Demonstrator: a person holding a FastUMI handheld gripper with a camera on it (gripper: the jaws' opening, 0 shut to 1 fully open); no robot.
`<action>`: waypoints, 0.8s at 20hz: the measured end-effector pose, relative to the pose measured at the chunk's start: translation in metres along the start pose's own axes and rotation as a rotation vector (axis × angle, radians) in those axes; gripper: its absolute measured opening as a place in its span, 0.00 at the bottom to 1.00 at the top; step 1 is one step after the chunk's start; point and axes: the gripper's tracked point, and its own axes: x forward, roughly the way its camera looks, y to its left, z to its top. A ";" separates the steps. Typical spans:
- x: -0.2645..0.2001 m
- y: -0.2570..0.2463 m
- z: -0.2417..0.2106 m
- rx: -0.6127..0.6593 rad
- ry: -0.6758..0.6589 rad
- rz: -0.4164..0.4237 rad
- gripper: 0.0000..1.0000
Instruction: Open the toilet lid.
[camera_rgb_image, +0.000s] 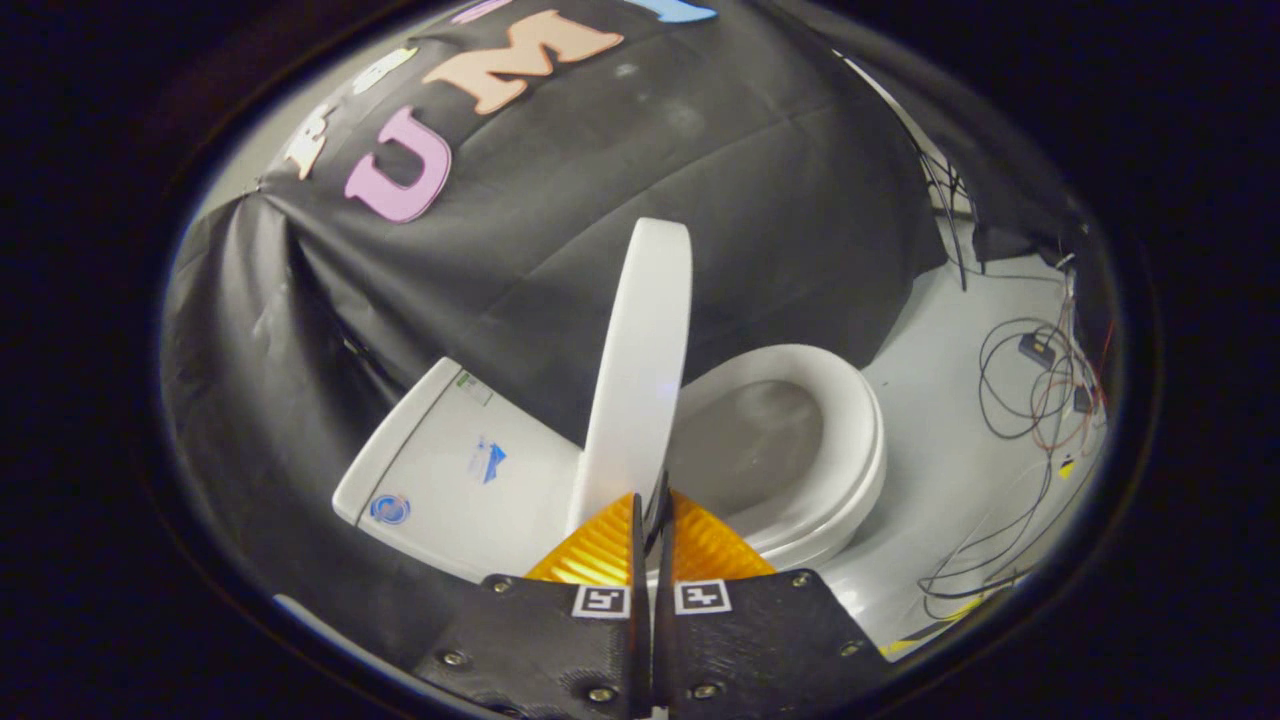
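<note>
The white toilet lid (640, 370) stands raised, nearly upright and seen edge-on, between the tank (450, 480) and the open seat ring (850, 440). The grey inside of the bowl (750, 440) is exposed beside the lid. My gripper (652, 510) sits just in front of the lid's lower end. Its fingers (600, 550) are pressed together with nothing between them. They cover the lid's base, so I cannot tell whether they touch the lid.
Black cloth hangs behind and to the left of the toilet. To the right of the bowl, the white floor (950, 480) carries loose cables (1040, 400) and small boxes near the booth's edge.
</note>
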 end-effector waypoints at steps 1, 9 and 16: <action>-0.001 0.004 0.000 0.001 -0.003 0.007 0.02; -0.004 0.025 0.007 -0.032 -0.020 0.027 0.02; -0.007 0.037 0.007 -0.038 -0.030 0.028 0.02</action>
